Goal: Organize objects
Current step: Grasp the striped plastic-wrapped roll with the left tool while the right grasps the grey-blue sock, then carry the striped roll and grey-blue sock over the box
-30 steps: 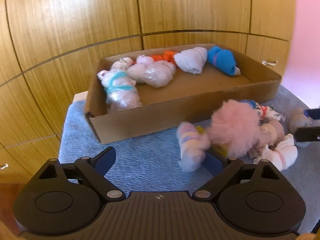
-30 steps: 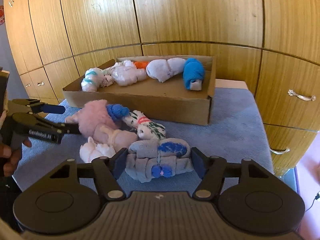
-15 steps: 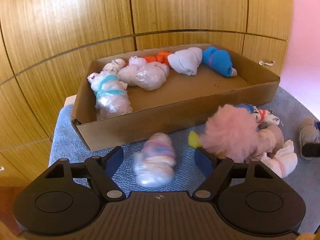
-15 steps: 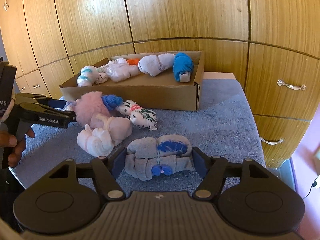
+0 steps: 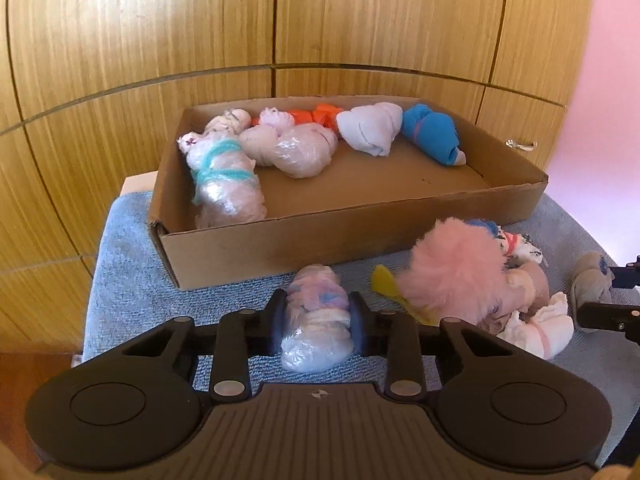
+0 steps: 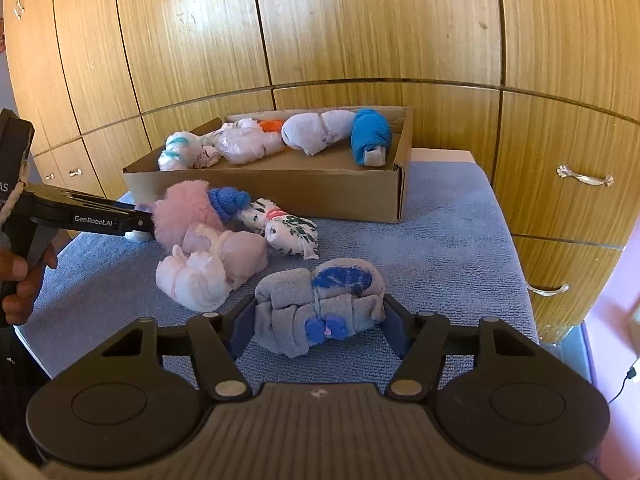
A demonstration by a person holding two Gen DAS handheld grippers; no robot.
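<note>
A pastel striped sock roll (image 5: 316, 320) lies on the blue towel in front of the cardboard box (image 5: 320, 236), and my left gripper (image 5: 318, 320) is shut on its sides. Seen from the right wrist, that left gripper (image 6: 138, 220) reaches in behind the pink fluffy bundle (image 6: 180, 212). A grey sock bundle with blue marks (image 6: 320, 304) sits between the pads of my right gripper (image 6: 319, 328). Its jaws are closing and the pads touch the bundle's sides. The box (image 6: 280, 192) holds several wrapped sock bundles along its back wall.
A pile of loose bundles lies on the towel (image 6: 460, 240): blue (image 6: 228, 200), white with green print (image 6: 292, 232), pale pink (image 6: 192, 280). Wooden cupboard doors stand close behind, with metal handles (image 6: 584, 178) at the right. A person's hand (image 6: 20, 276) holds the left tool.
The pastel roll went from beside the left gripper's right finger to between its jaws, which then shut on it. The right gripper's jaws narrowed a little around the grey bundle.
</note>
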